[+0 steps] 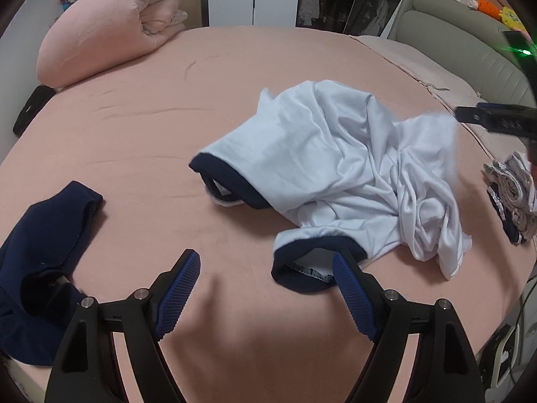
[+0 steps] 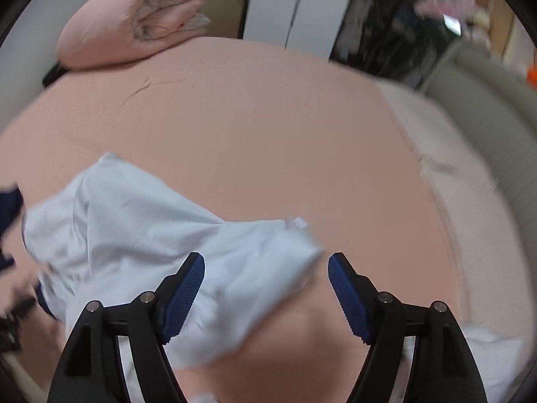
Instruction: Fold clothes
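A dark blue garment [image 1: 43,235] lies crumpled on the pink bed [image 1: 161,127], far to the left of the white shirt [image 1: 339,164]. It is not being touched.

The left tongs [image 1: 266,267] hang low over the bed with their jaws wide apart and nothing between them. The right-hand blue pad [image 1: 352,288] sits just in front of the shirt's near sleeve cuff [image 1: 312,265], a white sleeve with a dark blue band. I cannot tell if the pad touches the cuff or only covers it in the view.

The white shirt is the thing to fold. It lies in a messy heap in the middle of the bed, up and to the right of the left tongs. Its long way runs from the near cuff and the dark blue collar [image 1: 231,181] across to the bunched cloth on the right.

The right tongs [image 2: 266,263] are over the shirt's right side. Their jaws are apart and clamp nothing. A loose flap of the shirt lies below and between them, blurred in the right wrist view.

Right of the shirt, near the bed's edge, sits a small stack of folded clothes [image 1: 513,198].

I think the left hand is nearer the cuff, so it looks best placed to pinch that sleeve and pull the shirt flat.
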{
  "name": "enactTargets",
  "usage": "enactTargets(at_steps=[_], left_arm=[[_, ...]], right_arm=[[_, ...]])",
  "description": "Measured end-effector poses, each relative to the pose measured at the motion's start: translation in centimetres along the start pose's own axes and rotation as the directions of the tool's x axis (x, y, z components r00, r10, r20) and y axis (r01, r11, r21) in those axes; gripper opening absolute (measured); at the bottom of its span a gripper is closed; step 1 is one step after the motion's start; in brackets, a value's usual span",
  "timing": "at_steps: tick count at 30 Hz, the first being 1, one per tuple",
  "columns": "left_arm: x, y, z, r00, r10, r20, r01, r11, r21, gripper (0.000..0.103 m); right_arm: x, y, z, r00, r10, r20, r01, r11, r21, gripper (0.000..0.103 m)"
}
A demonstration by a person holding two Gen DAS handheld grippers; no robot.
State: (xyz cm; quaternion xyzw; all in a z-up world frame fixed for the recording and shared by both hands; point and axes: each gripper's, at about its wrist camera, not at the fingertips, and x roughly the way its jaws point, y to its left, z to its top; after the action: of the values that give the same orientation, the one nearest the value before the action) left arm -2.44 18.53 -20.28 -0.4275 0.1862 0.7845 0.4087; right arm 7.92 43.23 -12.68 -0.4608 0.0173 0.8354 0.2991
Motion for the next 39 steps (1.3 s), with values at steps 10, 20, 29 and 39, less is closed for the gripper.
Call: enactTargets(at_steps=[10, 20, 29, 39], left_arm=[[-0.4, -1.9, -0.7, 1.000, -0.017, 0.005, 0.017, 1.000, 0.002, 0.081], [2.1, -0.2, -1.1, 0.991, -0.131, -0.012, 0.125, 0.969, -0.211, 0.081], [1.1, 0.0, -1.0, 0.967, -0.245, 0.068, 0.254, 0.920, -0.297, 0.081], [3.9, -2.0, -0.7, 0.962, -0.268, 0.043, 0.270, 0.927, -0.258, 0.083]], right_arm=[[-4.0, 5.2, -4.8, 0.957, 0.289, 0.013, -0.289, 0.957, 0.032, 0.076], [-0.6, 8.0, -8.1, 0.937, 0.338, -0.090, -0.329, 0.939, 0.101, 0.076], [0.0, 10.0, -9.1, 0.965, 0.259, -0.048, -0.258, 0.966, 0.014, 0.076], [2.9, 9.8, -12.2, 0.946, 0.323, -0.018, -0.319, 0.940, 0.123, 0.077]])
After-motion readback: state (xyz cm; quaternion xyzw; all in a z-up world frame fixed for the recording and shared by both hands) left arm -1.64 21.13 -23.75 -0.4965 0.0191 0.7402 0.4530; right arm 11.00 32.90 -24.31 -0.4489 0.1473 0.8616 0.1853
